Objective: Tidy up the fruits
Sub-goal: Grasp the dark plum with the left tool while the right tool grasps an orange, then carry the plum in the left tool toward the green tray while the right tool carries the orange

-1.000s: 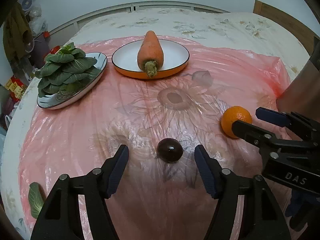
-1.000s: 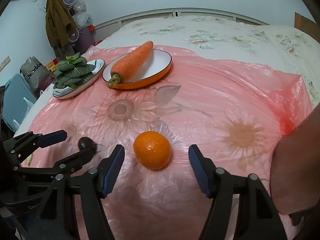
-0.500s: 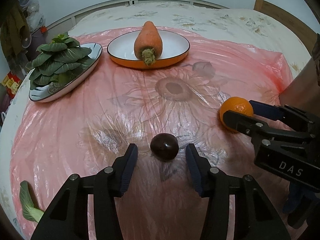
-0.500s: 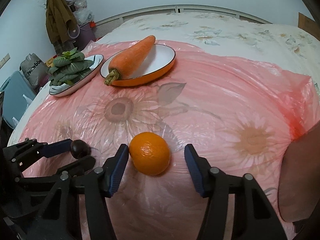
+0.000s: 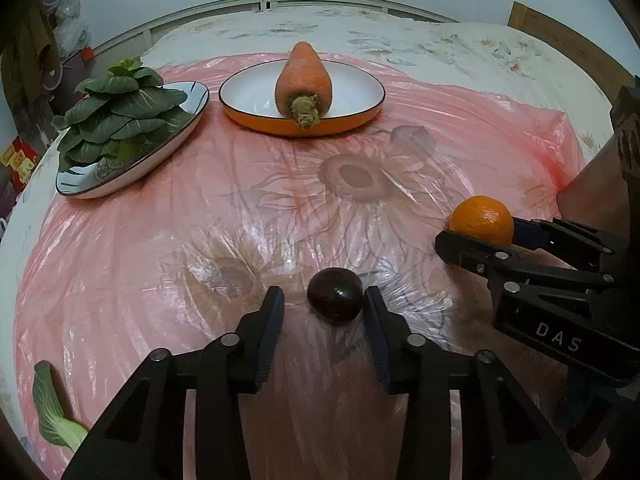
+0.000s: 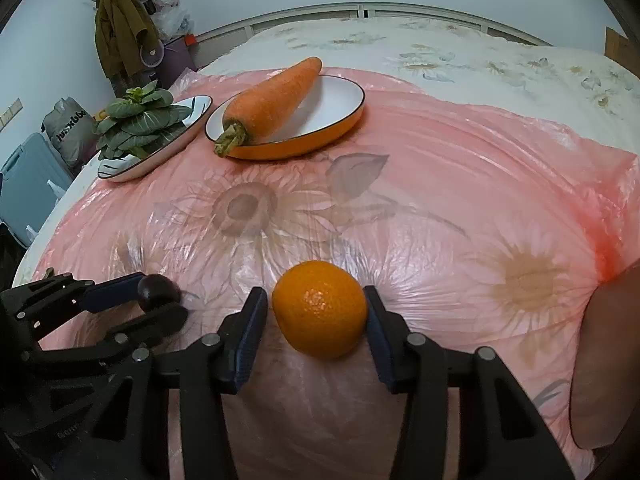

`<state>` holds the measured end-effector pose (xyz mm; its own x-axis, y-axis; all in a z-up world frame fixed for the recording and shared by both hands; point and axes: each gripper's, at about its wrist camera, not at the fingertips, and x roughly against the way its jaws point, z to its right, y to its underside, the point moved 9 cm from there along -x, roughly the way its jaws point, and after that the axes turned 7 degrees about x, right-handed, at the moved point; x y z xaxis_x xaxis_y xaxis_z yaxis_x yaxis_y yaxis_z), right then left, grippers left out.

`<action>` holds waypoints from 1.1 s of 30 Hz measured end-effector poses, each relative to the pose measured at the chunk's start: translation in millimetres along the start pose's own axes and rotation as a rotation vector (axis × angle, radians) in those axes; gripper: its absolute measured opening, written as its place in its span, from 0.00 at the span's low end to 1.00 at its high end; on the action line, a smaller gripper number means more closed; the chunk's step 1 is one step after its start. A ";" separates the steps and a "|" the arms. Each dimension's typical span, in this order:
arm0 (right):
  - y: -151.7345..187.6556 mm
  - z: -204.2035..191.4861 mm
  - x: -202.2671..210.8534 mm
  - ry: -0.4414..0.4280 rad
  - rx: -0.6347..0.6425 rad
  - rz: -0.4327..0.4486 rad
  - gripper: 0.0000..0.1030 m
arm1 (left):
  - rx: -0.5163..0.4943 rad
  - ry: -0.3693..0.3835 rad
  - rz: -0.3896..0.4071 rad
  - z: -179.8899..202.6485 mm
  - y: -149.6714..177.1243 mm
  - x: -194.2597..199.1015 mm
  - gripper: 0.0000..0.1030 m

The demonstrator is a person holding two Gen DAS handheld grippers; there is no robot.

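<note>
- Left tongs (image 5: 323, 306): jaws have just been closing around a dark fruit (image 5: 335, 295). Right pad is touching it, a gap is still seen at the left pad, so not clamped yet.
- Dark fruit: small, glossy, deep purple-black, roundish with one highlight spot; it is lying on the pink plastic sheet (image 5: 120, 264), between the left tongs' tips.
- Right tongs (image 6: 316, 318): jaws have just been closing on an orange (image 6: 320, 314). Right pad is seen against the peel, a thin gap remains at the left pad; not gripped yet.
- Orange: bright, round, dimpled peel, resting on the sheet between the right tongs' tips.
- The two tongs are seen side by side, the fruits near each other.
- Well ahead of both tongs: orange-rimmed white plate (image 5: 248, 100) with a large carrot (image 5: 303, 80), stub end facing the tongs.
- Left of that plate: oval dish (image 5: 120, 172) piled with green leafy bok choy (image 5: 120, 116).
- A loose green leaf (image 5: 48, 412) is seen left of the left tongs, near the sheet's edge.
</note>
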<state>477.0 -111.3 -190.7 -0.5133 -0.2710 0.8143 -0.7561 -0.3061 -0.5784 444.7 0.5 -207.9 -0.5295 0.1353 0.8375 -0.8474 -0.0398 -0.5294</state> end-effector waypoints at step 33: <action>-3.4 8.0 10.4 -0.057 -0.090 0.034 0.55 | 0.057 0.075 0.025 -13.4 -9.9 19.9 0.22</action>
<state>477.4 -120.4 -180.6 -0.5178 -0.3318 0.7886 -0.7731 -0.2131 -0.5973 443.1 16.8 -187.8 -0.5484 0.2075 0.8101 -0.8357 -0.1003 -0.5400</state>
